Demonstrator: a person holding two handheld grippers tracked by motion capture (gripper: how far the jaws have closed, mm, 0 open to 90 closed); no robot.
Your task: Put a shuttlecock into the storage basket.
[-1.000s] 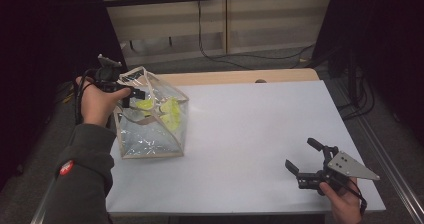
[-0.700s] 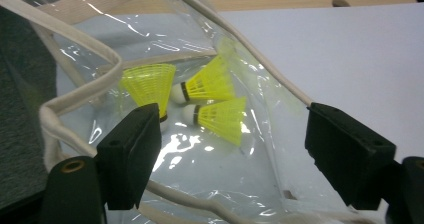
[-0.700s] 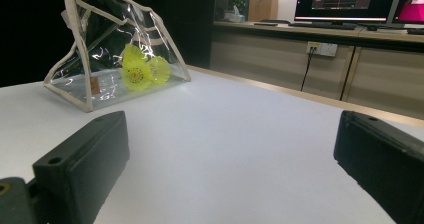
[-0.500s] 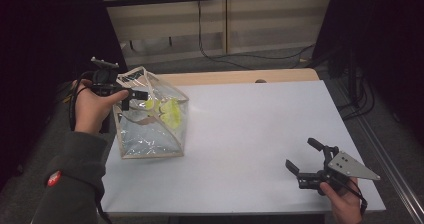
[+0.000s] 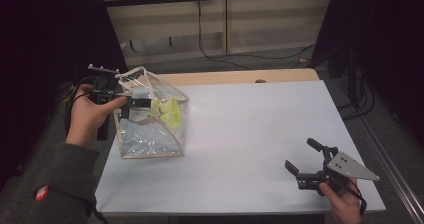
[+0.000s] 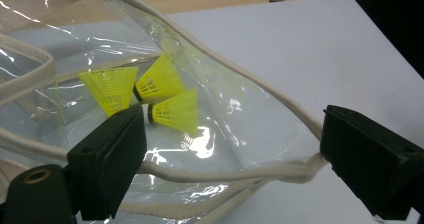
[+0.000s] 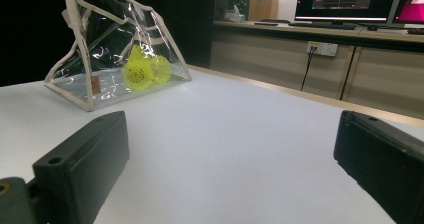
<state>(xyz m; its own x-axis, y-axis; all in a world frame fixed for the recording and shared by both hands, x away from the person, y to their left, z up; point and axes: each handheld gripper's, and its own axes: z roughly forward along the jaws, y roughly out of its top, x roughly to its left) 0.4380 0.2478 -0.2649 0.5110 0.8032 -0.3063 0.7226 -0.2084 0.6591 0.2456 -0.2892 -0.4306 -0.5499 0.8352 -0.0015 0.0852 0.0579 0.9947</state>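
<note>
The clear plastic bag stands near the table's left edge, three yellow shuttlecocks inside. The left gripper reaches into its mouth, jaws wide — probably holding it open. The right gripper waits — spread, empty — near the front right corner.

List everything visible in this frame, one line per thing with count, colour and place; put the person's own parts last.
Clear bag: one, transparent with cream trim, on the table's left part, mouth up.
Shuttlecocks: three, yellow, inside the clear bag.
Table: one, white top with a wooden far edge.
Cabinets: beige, behind the table.
Cables: black, on the floor beyond the table.
Monitors: lit, on a far counter in the right gripper view.
Left claw: one, black, open, jaws straddling the bag's cream rim.
Right claw: one, black, open, near the table's front right corner, holding nothing.
Left hand: holds the left claw.
Right hand: holds the right claw.
</note>
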